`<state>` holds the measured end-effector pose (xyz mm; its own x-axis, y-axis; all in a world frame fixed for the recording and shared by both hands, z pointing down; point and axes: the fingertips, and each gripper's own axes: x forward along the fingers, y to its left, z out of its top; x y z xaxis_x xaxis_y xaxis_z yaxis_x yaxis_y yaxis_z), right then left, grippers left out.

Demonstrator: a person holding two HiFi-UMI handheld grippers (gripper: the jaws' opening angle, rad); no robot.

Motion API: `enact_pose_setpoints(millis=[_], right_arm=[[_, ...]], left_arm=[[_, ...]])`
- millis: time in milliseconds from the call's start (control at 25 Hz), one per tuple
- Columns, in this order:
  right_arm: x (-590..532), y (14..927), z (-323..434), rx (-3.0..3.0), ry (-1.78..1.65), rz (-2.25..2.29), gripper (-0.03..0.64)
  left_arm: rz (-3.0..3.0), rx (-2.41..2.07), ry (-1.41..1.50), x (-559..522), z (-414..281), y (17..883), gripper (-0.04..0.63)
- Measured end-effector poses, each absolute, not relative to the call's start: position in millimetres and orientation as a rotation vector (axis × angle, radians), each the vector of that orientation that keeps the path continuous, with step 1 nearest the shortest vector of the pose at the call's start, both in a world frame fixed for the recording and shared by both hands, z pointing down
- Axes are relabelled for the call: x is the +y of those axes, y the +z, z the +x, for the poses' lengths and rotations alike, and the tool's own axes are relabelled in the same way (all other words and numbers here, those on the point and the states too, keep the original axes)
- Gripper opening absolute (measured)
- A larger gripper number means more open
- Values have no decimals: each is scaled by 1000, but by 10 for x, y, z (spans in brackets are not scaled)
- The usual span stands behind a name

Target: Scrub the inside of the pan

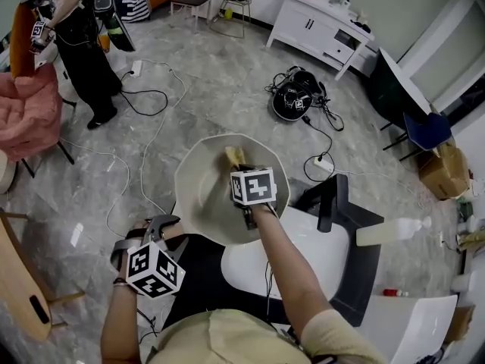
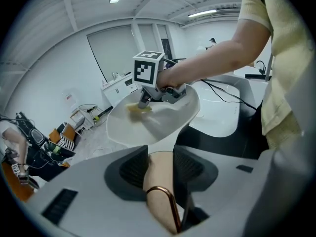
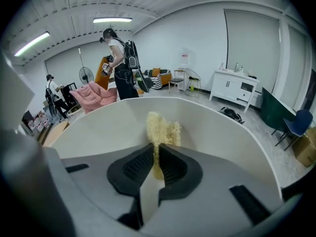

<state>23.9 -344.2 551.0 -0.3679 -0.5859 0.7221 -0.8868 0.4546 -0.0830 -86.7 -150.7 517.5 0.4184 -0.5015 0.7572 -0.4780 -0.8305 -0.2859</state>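
A cream pan [image 1: 198, 196] is held tilted above the floor, its inside facing me. My left gripper [image 1: 162, 230] at the lower left is shut on the pan's beige handle [image 2: 159, 179], which fills the gap between the pads; a copper ring hangs at the handle's end. My right gripper [image 1: 239, 169] reaches into the pan from the right, shut on a yellow sponge [image 1: 234, 156]. In the right gripper view the sponge [image 3: 163, 128] sticks up from the gripper [image 3: 157, 163] against the pan's far wall [image 3: 98, 132]. The left gripper view shows the sponge [image 2: 138, 108] inside the bowl [image 2: 153, 127].
A white table top [image 1: 311, 258] with a black frame lies under my right arm. A person [image 1: 82, 44] stands at the back left beside a pink armchair [image 1: 29, 114]. Cables [image 1: 151, 101] and a black bag [image 1: 294, 98] lie on the floor; a white cabinet [image 1: 318, 27] stands behind.
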Motion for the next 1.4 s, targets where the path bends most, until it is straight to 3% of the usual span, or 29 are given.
enact_pose_setpoints(millis=[840, 1400], right_arm=[[-2761, 5535, -794, -2231, 460, 631, 44], [-2095, 5567, -701, -2128, 312, 250, 44]], left_arm=[[-2638, 888, -1412, -1507, -890, 5149, 167], [-2637, 878, -1426, -1518, -883, 5139, 169]])
